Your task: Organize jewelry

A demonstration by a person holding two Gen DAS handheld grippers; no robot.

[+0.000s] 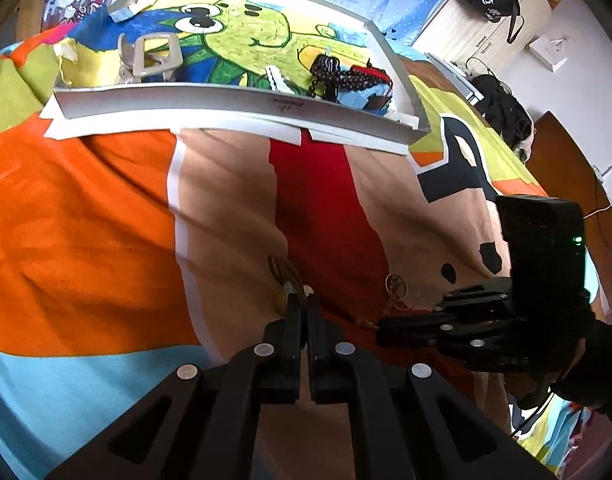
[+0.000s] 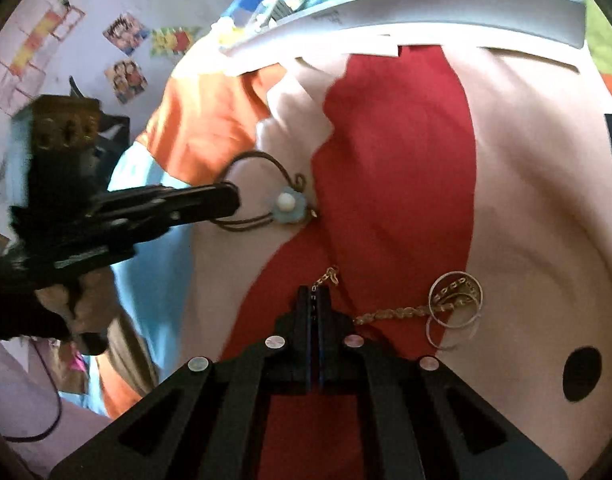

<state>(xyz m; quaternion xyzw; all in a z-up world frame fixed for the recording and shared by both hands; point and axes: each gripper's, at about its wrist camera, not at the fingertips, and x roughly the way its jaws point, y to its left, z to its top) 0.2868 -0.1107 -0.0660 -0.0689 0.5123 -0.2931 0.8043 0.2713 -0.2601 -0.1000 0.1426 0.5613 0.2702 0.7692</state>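
A brown cord loop with a pale blue flower and pearl [image 2: 286,203] lies on the bedspread. My left gripper [image 1: 304,300] is shut on the cord's end, and the right wrist view shows its tip [image 2: 234,200] on the loop. A gold chain [image 2: 389,314] runs across the red patch to two thin rings [image 2: 455,308]. My right gripper [image 2: 314,293] is shut on the chain's near end, with a few links sticking out past its tips. In the left wrist view the right gripper [image 1: 381,330] sits to the right, with the chain [image 1: 394,290] curling beyond it.
A white tray [image 1: 226,105] with a painted cartoon bottom stands farther up the bed. It holds black beads [image 1: 330,73], a grey clip [image 1: 154,58] and a white clip [image 1: 277,78]. The colourful bedspread [image 1: 86,220] is rumpled. A wooden cabinet [image 1: 465,12] stands at the back right.
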